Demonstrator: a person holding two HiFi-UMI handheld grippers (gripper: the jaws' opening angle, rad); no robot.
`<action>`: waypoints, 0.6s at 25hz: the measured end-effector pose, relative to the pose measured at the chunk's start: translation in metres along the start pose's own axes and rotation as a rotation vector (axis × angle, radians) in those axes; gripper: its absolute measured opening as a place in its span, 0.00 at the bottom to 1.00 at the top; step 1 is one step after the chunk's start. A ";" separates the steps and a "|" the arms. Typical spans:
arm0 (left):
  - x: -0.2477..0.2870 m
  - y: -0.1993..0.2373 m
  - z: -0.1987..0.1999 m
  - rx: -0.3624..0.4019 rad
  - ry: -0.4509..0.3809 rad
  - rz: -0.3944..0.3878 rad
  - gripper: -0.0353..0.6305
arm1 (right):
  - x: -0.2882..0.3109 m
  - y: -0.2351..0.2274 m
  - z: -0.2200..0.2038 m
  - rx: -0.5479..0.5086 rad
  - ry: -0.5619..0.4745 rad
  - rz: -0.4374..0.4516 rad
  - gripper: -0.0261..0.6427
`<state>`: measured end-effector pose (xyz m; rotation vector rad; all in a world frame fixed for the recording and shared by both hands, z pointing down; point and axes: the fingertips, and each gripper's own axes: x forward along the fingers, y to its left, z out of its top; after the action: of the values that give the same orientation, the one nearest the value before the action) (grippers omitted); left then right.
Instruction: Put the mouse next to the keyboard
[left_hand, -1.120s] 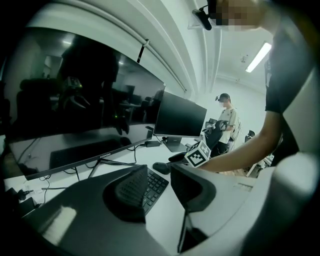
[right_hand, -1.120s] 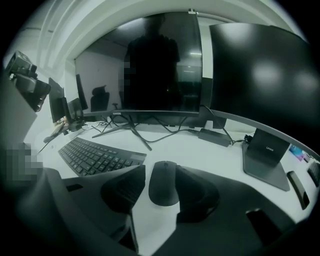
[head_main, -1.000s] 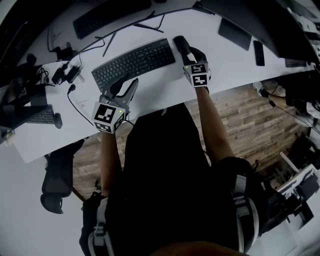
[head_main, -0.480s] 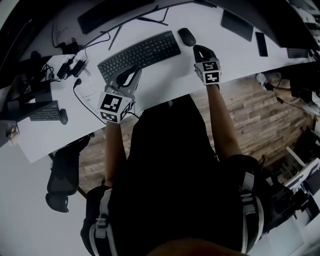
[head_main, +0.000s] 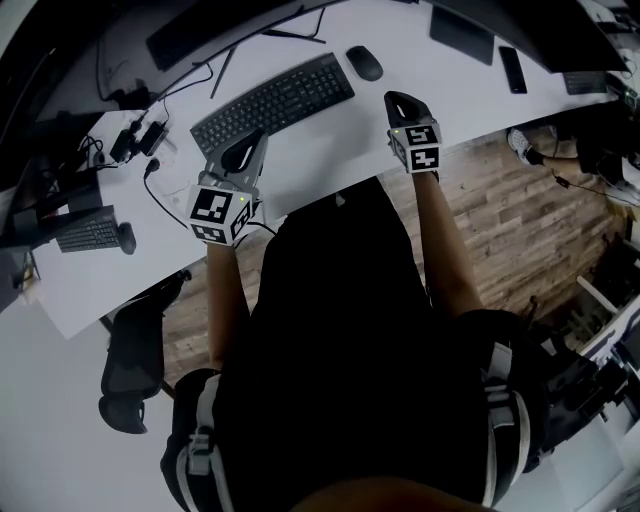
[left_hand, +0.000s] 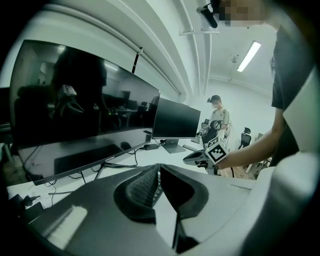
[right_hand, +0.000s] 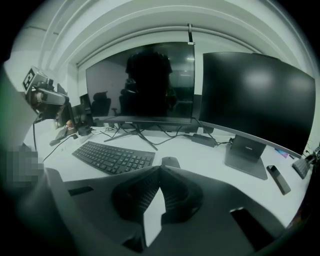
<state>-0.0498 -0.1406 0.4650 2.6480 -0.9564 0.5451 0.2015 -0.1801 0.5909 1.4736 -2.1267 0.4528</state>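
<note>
Toward the tabletop's (head_main: 330, 150) far edge, the mouse (head_main: 364, 62) now lies free just beside the keyboard (head_main: 272, 102). The right gripper (head_main: 396, 98) has pulled back, jaws together and empty. The left gripper (head_main: 254, 137) is closing on nothing. Placement looks done.

Black mouse (head_main: 364, 62), black keyboard (head_main: 272, 103) — white desk (head_main: 330, 150) — brown wood-plank floor (head_main: 500, 220)

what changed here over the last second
The right gripper let go of the mouse and drew back toward the person; its tongs are now shut and empty. The left gripper has its tongs closing with nothing between them. The mouse lies free beside the right end of the keyboard. The keyboard stayed put, and the left gripper stayed by its near edge.
</note>
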 end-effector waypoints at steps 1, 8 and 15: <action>-0.001 0.001 0.000 0.002 -0.003 -0.001 0.07 | -0.003 0.003 0.000 0.000 -0.003 0.002 0.04; -0.006 0.003 -0.003 0.030 -0.011 -0.007 0.05 | -0.025 0.031 0.004 -0.003 -0.076 0.053 0.04; -0.010 0.012 -0.002 0.028 -0.028 0.002 0.05 | -0.042 0.046 0.018 -0.064 -0.128 0.080 0.04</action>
<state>-0.0648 -0.1435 0.4639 2.6863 -0.9666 0.5264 0.1660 -0.1410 0.5519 1.4199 -2.2843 0.3239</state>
